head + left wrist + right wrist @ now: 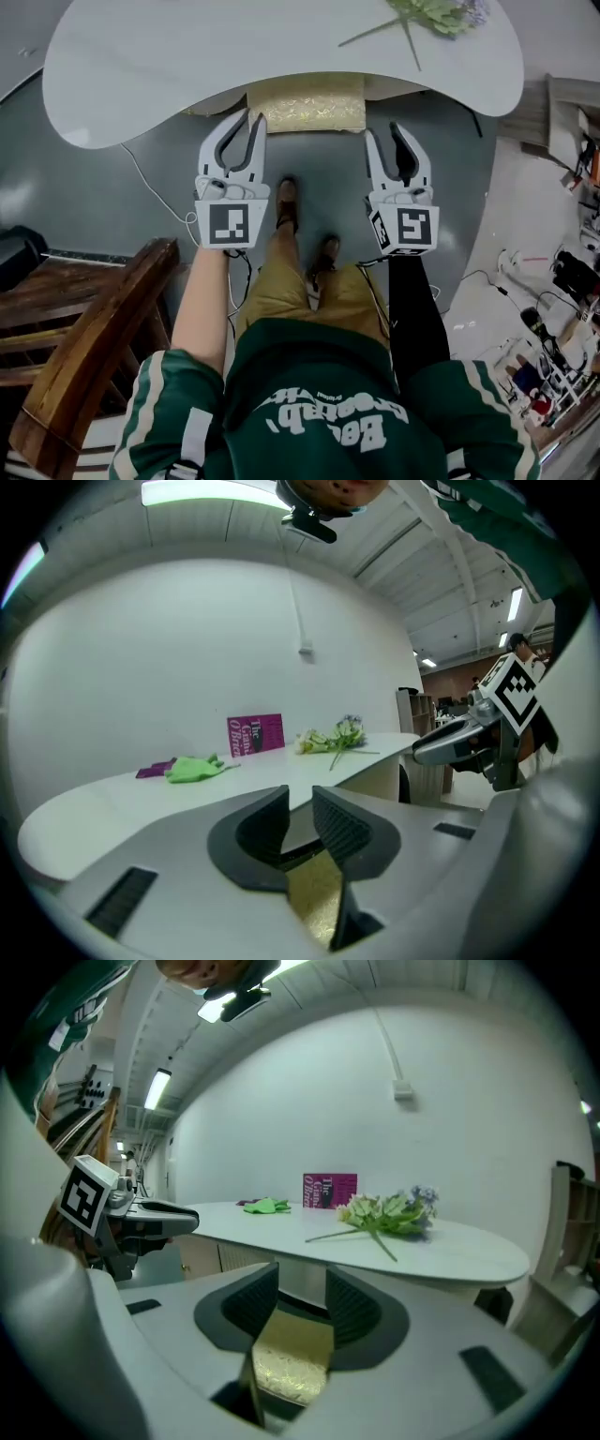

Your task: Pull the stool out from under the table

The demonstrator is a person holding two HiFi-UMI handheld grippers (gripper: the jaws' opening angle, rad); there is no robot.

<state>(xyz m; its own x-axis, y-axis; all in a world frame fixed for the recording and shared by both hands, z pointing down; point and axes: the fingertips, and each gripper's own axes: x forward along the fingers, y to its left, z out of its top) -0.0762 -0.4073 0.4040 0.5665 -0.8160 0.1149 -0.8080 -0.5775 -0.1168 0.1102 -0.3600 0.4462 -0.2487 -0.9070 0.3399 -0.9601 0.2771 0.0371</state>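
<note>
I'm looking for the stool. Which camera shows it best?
The head view: it shows the stool from above, gold seat partly tucked under the table. Both gripper views catch only a patch of gold seat beyond their jaws.

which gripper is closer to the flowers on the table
Right. The right gripper is at the right corner of the stool, near the table edge on the side with the flowers; the left gripper is at its left corner, farther away.

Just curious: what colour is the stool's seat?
The stool is patterned gold, clearest in the head view.
</note>
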